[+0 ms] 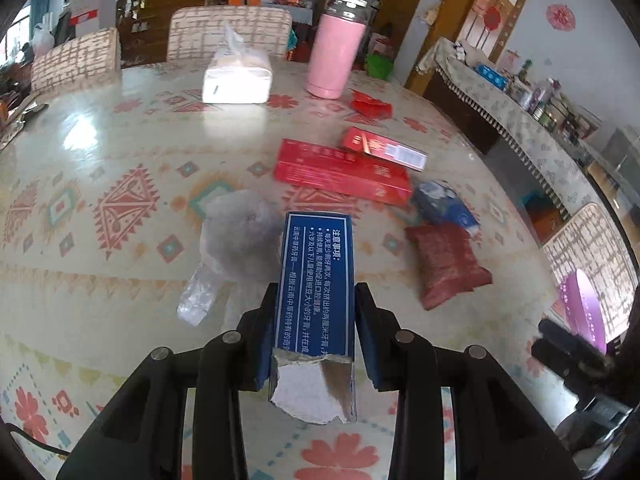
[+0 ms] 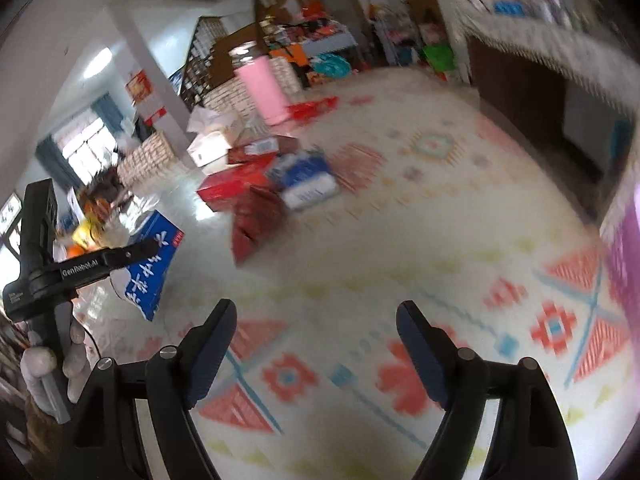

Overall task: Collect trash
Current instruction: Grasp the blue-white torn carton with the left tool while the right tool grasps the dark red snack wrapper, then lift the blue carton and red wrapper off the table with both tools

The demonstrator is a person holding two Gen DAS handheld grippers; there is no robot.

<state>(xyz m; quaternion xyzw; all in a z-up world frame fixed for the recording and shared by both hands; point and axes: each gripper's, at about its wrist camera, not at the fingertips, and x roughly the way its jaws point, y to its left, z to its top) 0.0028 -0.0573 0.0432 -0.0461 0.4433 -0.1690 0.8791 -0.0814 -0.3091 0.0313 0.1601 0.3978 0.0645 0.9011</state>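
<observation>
Surface: patterned tablecloth (image 1: pixel 100 168) on a dining table, cluttered room behind.
Left gripper (image 1: pixel 315 320): clamped on a blue carton (image 1: pixel 316 280), long axis pointing away, torn end nearest.
Right gripper (image 2: pixel 316 344): jaws wide, nothing between them.
Near: clear plastic bag (image 1: pixel 236 240) left, red pouch (image 1: pixel 446 264) right.
Far: red boxes (image 1: pixel 340 172), pink flask (image 1: pixel 336 52), tissue pack (image 1: pixel 236 80).
</observation>
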